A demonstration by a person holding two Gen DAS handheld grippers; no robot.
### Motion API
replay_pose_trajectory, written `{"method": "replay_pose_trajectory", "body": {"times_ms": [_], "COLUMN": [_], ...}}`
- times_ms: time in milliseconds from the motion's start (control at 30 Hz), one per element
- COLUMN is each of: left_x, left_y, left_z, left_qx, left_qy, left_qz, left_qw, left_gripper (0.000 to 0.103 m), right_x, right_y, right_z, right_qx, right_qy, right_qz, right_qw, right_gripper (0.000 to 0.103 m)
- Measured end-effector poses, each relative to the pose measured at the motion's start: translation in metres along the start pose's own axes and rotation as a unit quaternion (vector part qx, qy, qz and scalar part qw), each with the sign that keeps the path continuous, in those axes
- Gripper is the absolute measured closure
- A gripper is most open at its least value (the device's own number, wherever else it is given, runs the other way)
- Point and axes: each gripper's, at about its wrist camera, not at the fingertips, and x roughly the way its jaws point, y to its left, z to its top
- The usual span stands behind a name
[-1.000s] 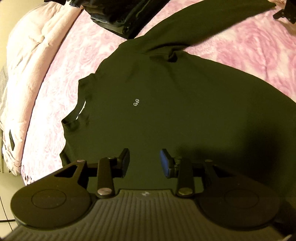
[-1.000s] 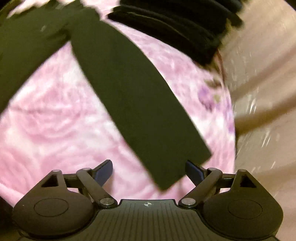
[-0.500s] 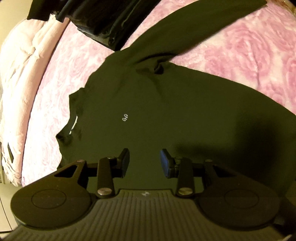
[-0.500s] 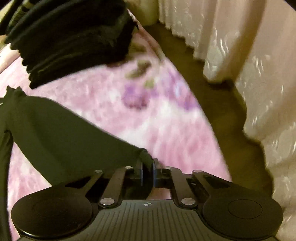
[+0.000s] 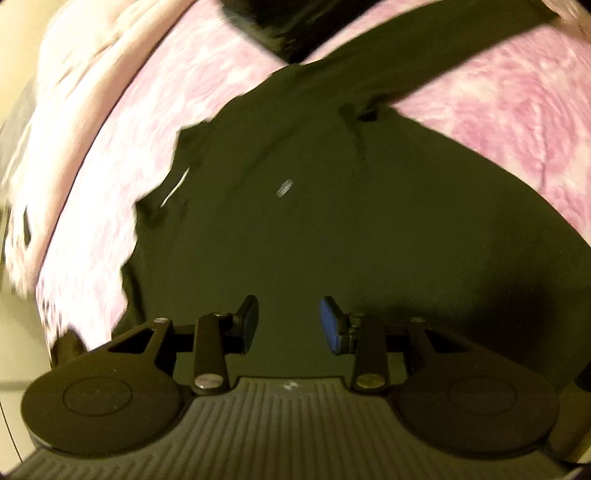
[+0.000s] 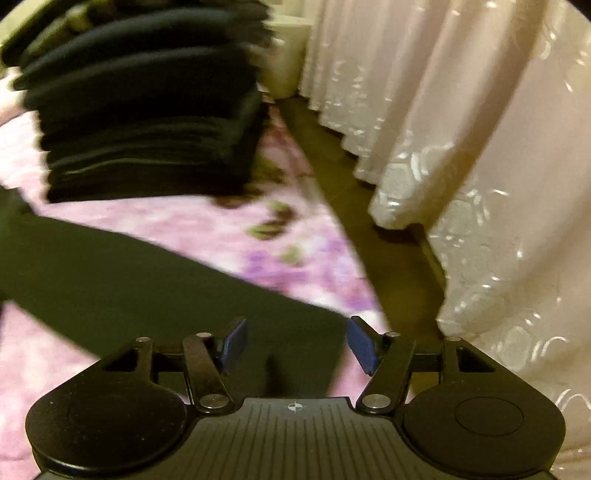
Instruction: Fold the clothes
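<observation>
A dark long-sleeved shirt lies flat on the pink floral bedspread, collar to the left, a small white logo on its chest. My left gripper hovers over the shirt's body, jaws partly apart with only the cloth below seen between them. In the right wrist view the shirt's sleeve stretches from the left to its cuff between my right gripper's jaws. Those jaws are opening, and the pads stand clear of the cuff on both sides.
A stack of folded dark clothes sits on the bed beyond the sleeve, also seen as dark folded clothes. White curtains hang to the right past the bed's edge, above a strip of brown floor. A pale quilt lies at left.
The right gripper swung right toward the bed's edge, shut on the sleeve's cuff half a second ago, and now stands apart from it. The left view tilted slightly; its jaws kept their gap.
</observation>
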Motion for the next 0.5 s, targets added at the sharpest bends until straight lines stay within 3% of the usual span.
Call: {"method": "replay_pose_trajectory", "body": {"times_ms": [133, 300, 333, 433, 500], "left_x": [-0.011, -0.027, -0.031, -0.036, -0.036], "left_y": [0.029, 0.070, 0.079, 0.103, 0.120], "left_z": [-0.036, -0.100, -0.116, -0.160, -0.188], "left_qx": [-0.078, -0.170, -0.188, -0.220, -0.247], "left_qy": [0.013, 0.022, 0.022, 0.015, 0.007], "left_qz": [0.009, 0.019, 0.020, 0.019, 0.011], "left_qw": [0.9969, 0.9850, 0.9818, 0.9751, 0.9690], "left_gripper": [0.070, 0.066, 0.065, 0.063, 0.060], "right_x": [-0.023, -0.057, -0.064, -0.090, -0.112], "right_y": [0.062, 0.156, 0.175, 0.228, 0.258], "right_z": [-0.001, 0.001, 0.002, 0.004, 0.002], "right_qx": [0.001, -0.027, -0.033, -0.044, -0.043], "right_qy": [0.015, 0.012, 0.009, -0.014, -0.031], "right_qz": [0.074, 0.136, 0.146, 0.157, 0.157], "right_qw": [0.997, 0.990, 0.989, 0.987, 0.986], "right_gripper": [0.040, 0.040, 0.038, 0.019, 0.019]}}
